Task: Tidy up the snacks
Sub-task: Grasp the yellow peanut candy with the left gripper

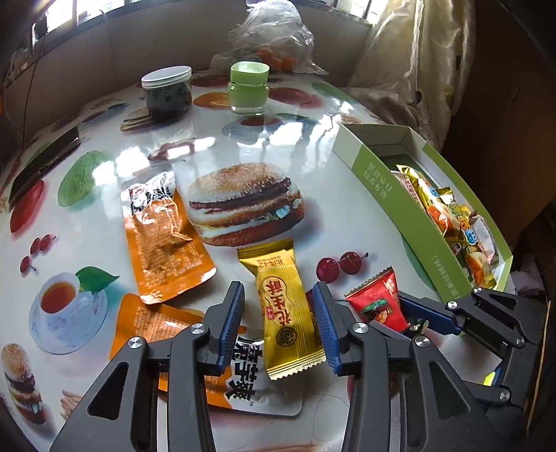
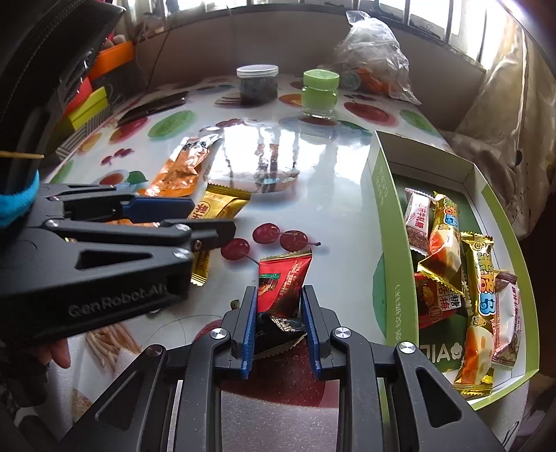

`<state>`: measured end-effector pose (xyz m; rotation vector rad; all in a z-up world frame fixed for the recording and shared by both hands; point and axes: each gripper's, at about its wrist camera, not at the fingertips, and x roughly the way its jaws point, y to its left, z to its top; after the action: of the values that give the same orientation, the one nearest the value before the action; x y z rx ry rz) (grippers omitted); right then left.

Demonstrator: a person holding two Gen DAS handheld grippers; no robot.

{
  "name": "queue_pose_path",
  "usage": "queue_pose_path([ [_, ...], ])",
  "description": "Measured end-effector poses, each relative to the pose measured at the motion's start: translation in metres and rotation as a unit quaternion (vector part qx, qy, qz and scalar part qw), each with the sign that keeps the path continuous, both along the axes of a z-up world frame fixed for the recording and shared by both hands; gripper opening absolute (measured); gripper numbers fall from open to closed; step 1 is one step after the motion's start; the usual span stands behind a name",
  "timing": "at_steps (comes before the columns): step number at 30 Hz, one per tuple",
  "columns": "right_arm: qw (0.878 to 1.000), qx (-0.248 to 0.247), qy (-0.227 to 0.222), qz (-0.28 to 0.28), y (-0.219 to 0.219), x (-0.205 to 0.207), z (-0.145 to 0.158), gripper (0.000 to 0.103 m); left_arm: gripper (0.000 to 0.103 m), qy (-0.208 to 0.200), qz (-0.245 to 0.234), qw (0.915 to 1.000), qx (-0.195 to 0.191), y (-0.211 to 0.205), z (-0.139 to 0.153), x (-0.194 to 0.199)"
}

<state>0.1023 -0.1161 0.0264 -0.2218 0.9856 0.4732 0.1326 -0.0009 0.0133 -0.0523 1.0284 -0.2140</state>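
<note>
snacks lay loose on the table [image 1: 333,215] because sorting was unfinished; the green box [image 2: 382,222] at the right edge already held several. the left gripper [image 1: 282,314] stood spread around the yellow candy [image 1: 285,313], pads clear of it. the right gripper [image 2: 278,313] pinched the red packet [image 2: 283,278], presumably bound for the box.

Daylit scene, strong glare, fisheye warp.
Light enters from the windows [image 2: 434,21] at the far side; white reflections streak the glossy worktop [image 1: 264,146]. Edges bend and darken to black corners; the centre is sharp, the far background soft.
</note>
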Motion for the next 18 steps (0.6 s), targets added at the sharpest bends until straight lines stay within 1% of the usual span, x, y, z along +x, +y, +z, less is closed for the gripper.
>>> queue_pose_path([
  [4,1.0,0.001,0.0,0.0,0.0,0.0,0.0,0.024,0.042,-0.004,0.005,1.0,0.001,0.0,0.0,-0.001],
  [6,1.0,0.001,0.0,-0.001,0.0,0.0,0.0,0.024,0.034,-0.004,0.011,0.9999,0.004,0.001,0.0,0.0],
  [7,1.0,0.001,0.0,-0.002,0.0,0.0,0.0,0.024,0.026,-0.003,0.013,0.9999,0.008,0.002,0.0,0.001],
  [13,1.0,0.004,-0.002,-0.005,-0.002,-0.001,0.002,0.023,0.026,-0.006,0.016,0.9998,0.009,0.004,0.002,-0.002],
  [18,1.0,0.009,-0.009,-0.008,-0.004,-0.003,0.008,0.023,0.026,-0.02,0.018,0.9996,0.01,0.005,0.012,-0.007],
])
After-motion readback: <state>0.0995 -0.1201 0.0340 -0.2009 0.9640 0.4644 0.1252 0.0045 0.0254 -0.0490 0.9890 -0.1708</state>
